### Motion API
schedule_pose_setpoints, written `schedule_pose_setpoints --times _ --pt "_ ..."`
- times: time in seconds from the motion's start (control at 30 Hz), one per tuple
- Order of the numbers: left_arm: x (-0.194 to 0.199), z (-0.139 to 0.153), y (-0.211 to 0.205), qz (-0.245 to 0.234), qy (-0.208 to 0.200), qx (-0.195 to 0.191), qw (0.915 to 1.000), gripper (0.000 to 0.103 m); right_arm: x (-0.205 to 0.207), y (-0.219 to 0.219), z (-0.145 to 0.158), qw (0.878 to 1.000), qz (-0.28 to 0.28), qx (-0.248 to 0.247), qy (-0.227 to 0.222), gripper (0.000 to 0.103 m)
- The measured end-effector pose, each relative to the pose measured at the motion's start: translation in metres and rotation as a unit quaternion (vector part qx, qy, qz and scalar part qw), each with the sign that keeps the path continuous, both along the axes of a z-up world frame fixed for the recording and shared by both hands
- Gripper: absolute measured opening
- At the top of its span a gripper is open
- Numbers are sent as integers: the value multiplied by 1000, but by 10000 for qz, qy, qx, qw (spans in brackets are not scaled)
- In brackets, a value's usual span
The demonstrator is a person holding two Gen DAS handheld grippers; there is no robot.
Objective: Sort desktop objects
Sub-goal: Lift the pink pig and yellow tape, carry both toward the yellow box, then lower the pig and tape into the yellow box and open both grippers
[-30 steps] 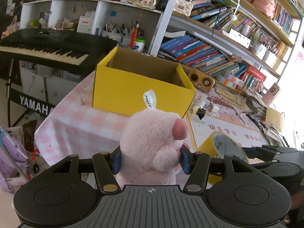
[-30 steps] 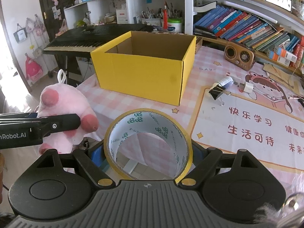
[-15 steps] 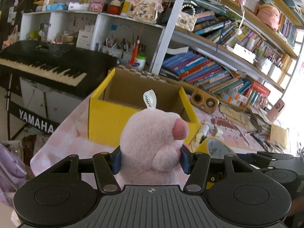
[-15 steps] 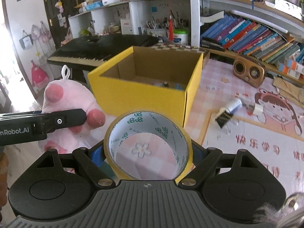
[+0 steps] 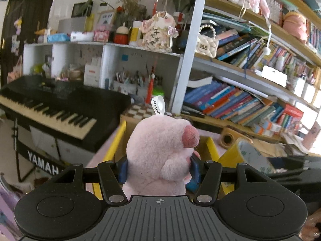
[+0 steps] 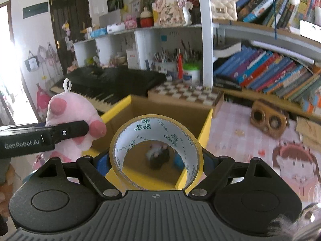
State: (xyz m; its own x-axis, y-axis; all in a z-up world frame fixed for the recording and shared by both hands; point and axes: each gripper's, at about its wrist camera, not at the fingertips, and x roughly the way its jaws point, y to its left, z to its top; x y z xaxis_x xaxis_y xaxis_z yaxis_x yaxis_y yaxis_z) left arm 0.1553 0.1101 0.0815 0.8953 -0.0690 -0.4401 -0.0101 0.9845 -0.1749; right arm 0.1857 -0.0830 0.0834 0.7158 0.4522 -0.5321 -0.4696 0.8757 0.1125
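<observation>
Left wrist view shows your left gripper [image 5: 158, 168] clamped on the pink plush toy [image 5: 160, 150], its blue pads [image 5: 122, 169] pressed into the soft body on both sides, so the jaws stand narrow around it. The toy sits upright between the fingers, its white loop tag [image 5: 158, 105] pointing up and its darker pink snout turned to the right. Behind it the yellow cardboard box [image 5: 117, 144] shows only as two yellow edges, one on each side of the toy, and the black keyboard [image 5: 50, 108] stands to the left of the box. At the right edge of this view you can see the roll of tape [image 5: 248, 156] from the side. In the right wrist view your right gripper [image 6: 156, 160] holds that roll of tape [image 6: 156, 150], with the jaws spread wide and the roll gripped across its outer rim, its open centre facing the camera. The roll hangs over the open box [image 6: 206, 128], and through the hole you look down at the brown box floor, where a few small items lie, too blurred to name. The plush toy [image 6: 70, 120] hangs just left of the box's near corner, held in the black finger of the left gripper [image 6: 66, 133]. To the right of the box, the pink checked table cover [image 6: 236, 124] carries a small wooden speaker [image 6: 267, 120].
</observation>
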Motion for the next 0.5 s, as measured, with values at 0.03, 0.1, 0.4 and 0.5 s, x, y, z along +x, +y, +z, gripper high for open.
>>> schedule_pose_setpoints --times 0.03,0.1,0.4,0.5 --pt "7 0 -1 23 -9 66 10000 57 9 0 2 10000 15 35 -22 85" --pt "22 -1 -3 86 -17 223 9997 57 27 0 7 9999 37 123 -50 85" --pt "89 -35 -5 286 525 807 9949 57 97 15 11 9993 292 220 -108 85" --pt "107 -56 -12 192 904 1037 9903 57 116 26 6 9989 443 157 -51 85"
